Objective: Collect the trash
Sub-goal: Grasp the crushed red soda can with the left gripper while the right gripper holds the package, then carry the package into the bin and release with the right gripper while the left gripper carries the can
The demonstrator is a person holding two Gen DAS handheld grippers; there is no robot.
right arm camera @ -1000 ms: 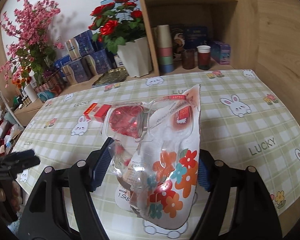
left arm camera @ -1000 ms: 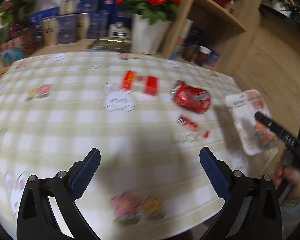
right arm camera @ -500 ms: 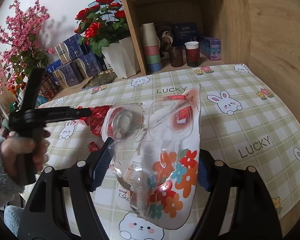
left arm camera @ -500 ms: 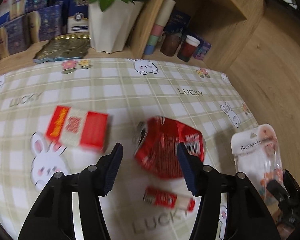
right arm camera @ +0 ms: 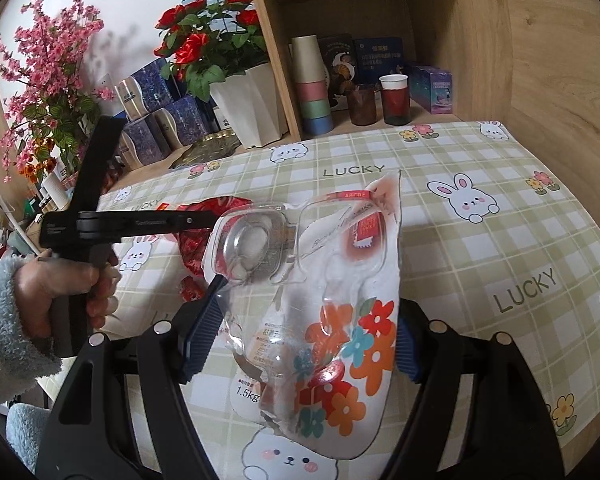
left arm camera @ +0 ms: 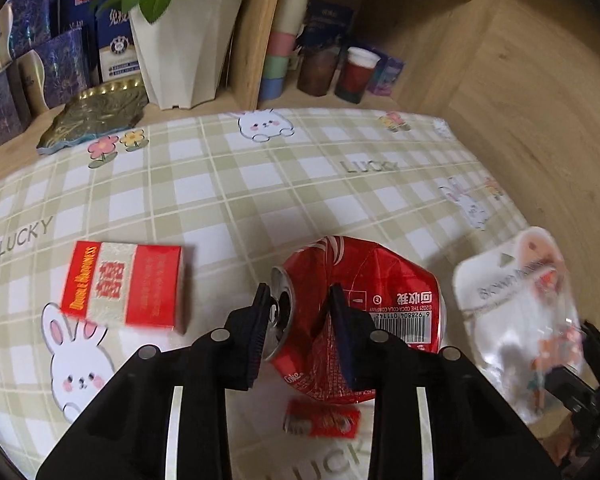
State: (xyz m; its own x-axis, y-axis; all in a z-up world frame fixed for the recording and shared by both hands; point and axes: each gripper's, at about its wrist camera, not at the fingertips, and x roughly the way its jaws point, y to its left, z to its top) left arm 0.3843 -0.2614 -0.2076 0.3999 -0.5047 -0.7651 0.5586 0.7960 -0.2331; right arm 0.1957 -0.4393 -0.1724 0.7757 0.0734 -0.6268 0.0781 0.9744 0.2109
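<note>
Crushed soda can (left arm camera: pixel 364 312): thin metal, glossy red print, creased and dented. Clear plastic package (right arm camera: pixel 320 296): shiny, see-through, wrinkled, printed flowers. Cigarette box (left arm camera: pixel 124 284): red and white card, slight sheen. Tablecloth (left arm camera: pixel 260 184): smooth checked sheet, faintly glossy. Hand-held gripper (left arm camera: pixel 300 328): matt black plastic, ribbed dark blue pads (right arm camera: pixel 202 328). Shelf unit (right arm camera: pixel 480 40): light wood-grain, matt. Sleeve (right arm camera: pixel 4 320): fluffy pale fleece.
</note>
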